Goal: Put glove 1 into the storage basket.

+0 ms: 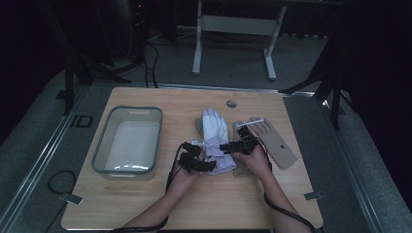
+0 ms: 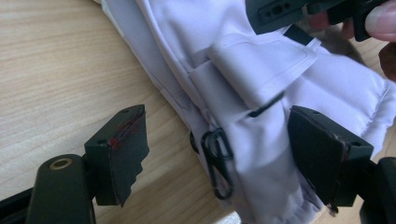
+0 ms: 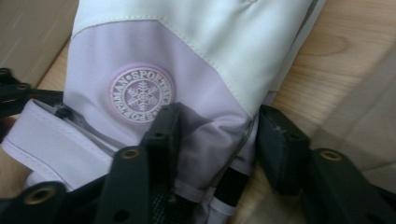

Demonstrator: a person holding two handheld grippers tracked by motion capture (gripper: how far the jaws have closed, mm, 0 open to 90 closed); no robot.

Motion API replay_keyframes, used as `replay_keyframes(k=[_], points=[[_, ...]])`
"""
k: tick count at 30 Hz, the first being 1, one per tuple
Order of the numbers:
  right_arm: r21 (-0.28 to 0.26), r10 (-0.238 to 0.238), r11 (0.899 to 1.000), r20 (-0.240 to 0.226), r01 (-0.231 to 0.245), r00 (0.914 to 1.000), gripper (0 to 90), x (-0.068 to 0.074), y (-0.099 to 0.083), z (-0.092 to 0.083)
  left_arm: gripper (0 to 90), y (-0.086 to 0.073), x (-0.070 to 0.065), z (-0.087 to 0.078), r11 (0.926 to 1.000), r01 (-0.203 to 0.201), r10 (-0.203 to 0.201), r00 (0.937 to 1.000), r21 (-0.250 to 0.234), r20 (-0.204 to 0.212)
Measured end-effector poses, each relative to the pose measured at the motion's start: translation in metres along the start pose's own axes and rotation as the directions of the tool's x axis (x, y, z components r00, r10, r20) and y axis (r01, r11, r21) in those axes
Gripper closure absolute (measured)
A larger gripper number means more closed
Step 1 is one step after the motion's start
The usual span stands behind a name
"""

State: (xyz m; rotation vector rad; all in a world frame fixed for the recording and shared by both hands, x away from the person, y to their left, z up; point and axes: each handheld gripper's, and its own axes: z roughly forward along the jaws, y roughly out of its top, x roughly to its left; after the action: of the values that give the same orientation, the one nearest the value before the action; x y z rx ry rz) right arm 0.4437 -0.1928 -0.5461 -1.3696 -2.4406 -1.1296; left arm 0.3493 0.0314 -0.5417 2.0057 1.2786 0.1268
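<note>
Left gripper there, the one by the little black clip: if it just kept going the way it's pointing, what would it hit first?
Most likely the white glove: its cuff with the black clip lies between the open jaws of the left gripper, straight ahead. Depth is hard to judge.

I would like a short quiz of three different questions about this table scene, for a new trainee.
1. True or false: the grey plastic bin stands to the left of the white and lilac padded ski glove in the high view.
2. What hangs at the glove's cuff edge, between the left gripper jaws? A) black metal clip B) red button C) key
3. Fill in: the round badge beyond the right gripper shows a ____.

Key: 1 true; 2 A, the black metal clip; 3 snowflake.
</note>
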Motion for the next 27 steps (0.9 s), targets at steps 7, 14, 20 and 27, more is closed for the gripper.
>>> replay_keyframes(k=[7, 14, 20, 27], points=[[0.001, -0.020, 1.000, -0.003, 0.020, 0.9998, 70.9, 0.005, -0.002, 0.000, 20.3, -0.005, 0.003, 0.005, 0.9999, 0.004, -0.005, 0.9998, 0.012, 0.020], [0.005, -0.135, 0.991, 0.171, 0.136, 0.9760, 76.6, 0.031, -0.003, -0.001, 47.6, -0.008, 0.002, 0.004, 0.9992, 0.035, -0.037, 0.9954, 0.016, 0.088], [-0.008, -0.185, 0.981, 0.251, 0.193, 0.9500, 78.4, 0.044, -0.007, -0.001, 68.0, -0.005, 0.002, 0.001, 0.9993, 0.023, -0.026, 0.9932, 0.028, 0.113], [-0.045, -0.196, 0.975, 0.299, 0.218, 0.9339, 79.1, 0.051, -0.012, -0.006, 74.2, 0.001, 0.001, -0.003, 0.9991, -0.028, 0.024, 0.9925, 0.033, 0.120]])
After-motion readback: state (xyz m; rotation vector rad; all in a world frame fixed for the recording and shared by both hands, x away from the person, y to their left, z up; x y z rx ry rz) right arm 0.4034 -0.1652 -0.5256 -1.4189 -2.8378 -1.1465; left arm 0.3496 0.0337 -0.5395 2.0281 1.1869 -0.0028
